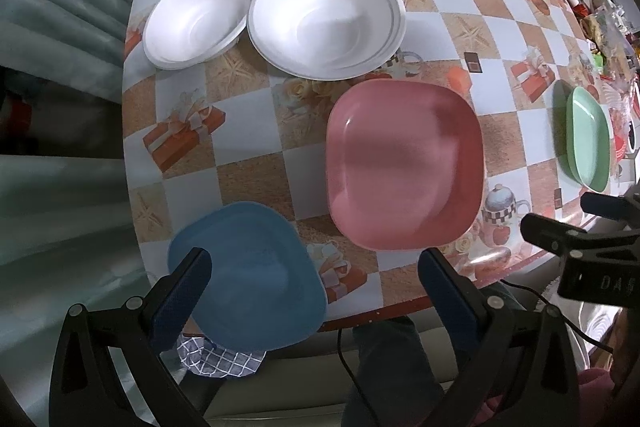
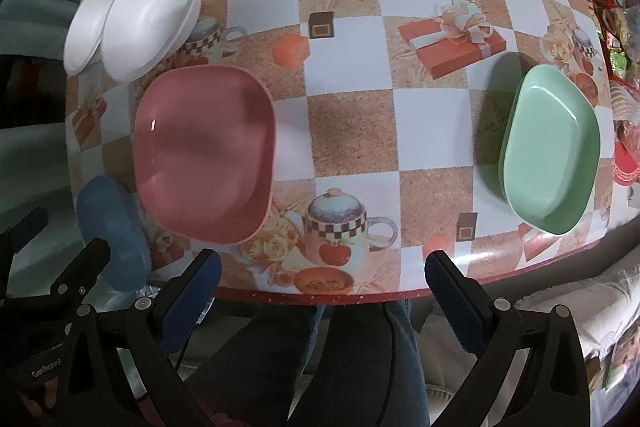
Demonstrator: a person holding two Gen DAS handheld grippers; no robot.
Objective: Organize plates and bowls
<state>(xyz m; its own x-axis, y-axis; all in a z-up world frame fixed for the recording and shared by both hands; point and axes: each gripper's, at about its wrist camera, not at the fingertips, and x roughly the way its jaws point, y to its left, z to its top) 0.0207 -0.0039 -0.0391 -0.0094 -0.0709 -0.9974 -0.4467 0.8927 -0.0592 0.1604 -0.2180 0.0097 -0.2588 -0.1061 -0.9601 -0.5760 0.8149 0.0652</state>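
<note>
On the table (image 2: 348, 131) with its checked, gift-box-patterned cloth, a pink square plate (image 1: 404, 163) lies near the front edge, a blue square plate (image 1: 252, 275) sits left of it and overhangs the edge, a green square plate (image 2: 550, 147) rests well apart to the right, and three white foam bowls (image 1: 326, 19) cluster behind the pink one. The left gripper (image 1: 316, 291) hangs above the blue plate's near side with its jaws spread wide and holding nothing. The right gripper (image 2: 322, 295) hovers over the front edge between the pink and green plates, jaws equally wide and empty.

Glossy plastic pink plate (image 1: 404, 163), matt foam bowls (image 1: 326, 19)
</note>
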